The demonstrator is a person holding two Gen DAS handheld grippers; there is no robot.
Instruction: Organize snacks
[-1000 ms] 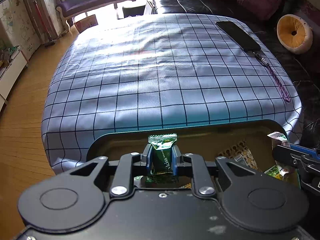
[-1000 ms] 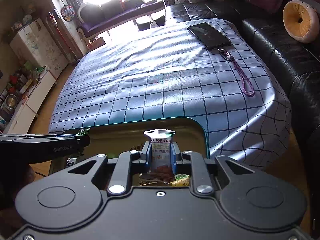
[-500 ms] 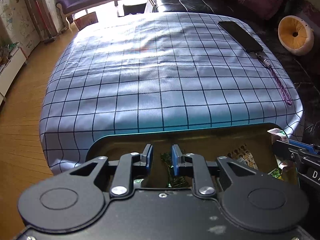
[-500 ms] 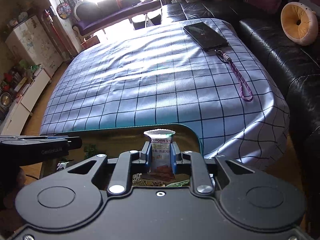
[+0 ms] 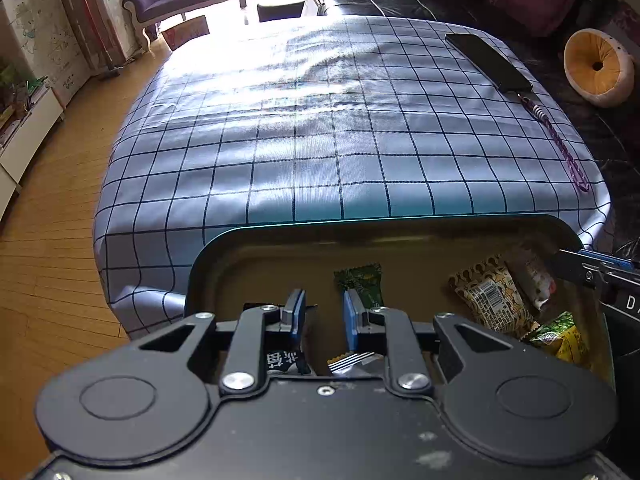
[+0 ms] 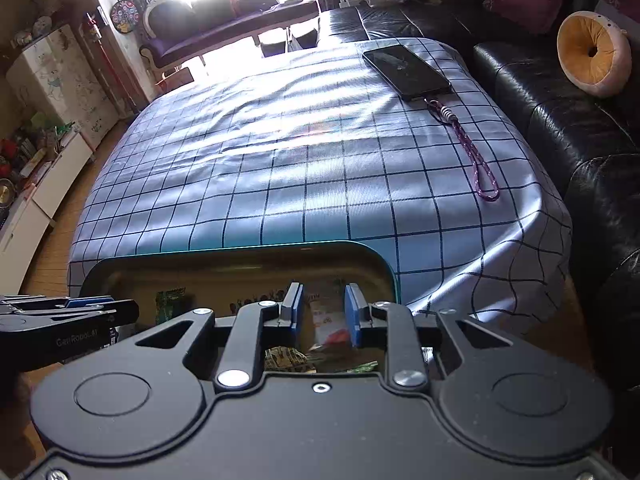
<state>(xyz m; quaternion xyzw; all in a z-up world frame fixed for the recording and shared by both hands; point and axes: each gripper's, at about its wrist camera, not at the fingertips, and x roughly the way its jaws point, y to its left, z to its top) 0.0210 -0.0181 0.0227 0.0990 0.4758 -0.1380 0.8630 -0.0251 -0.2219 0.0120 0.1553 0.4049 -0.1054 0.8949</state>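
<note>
Blue checked tablecloth [image 5: 320,140] carries the dark metal snack tray [image 5: 280,236]; left gripper [image 5: 320,316] and right gripper [image 6: 322,312], just opening, both gape empty above light, crinkly, slippery packets like the green sachet [image 5: 360,280], best pinched at a sealed edge

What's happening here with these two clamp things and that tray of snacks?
A person is sorting wrapped snacks into a tray on a checked cloth, with a two-finger gripper in each hand. The left gripper hangs over the tray, jaws apart and empty; a green packet lies in the tray just beyond them. The right gripper has just been opening its jaws, and a white packet shows blurred between them, seemingly let go. Other packets already lie in the tray.
</note>
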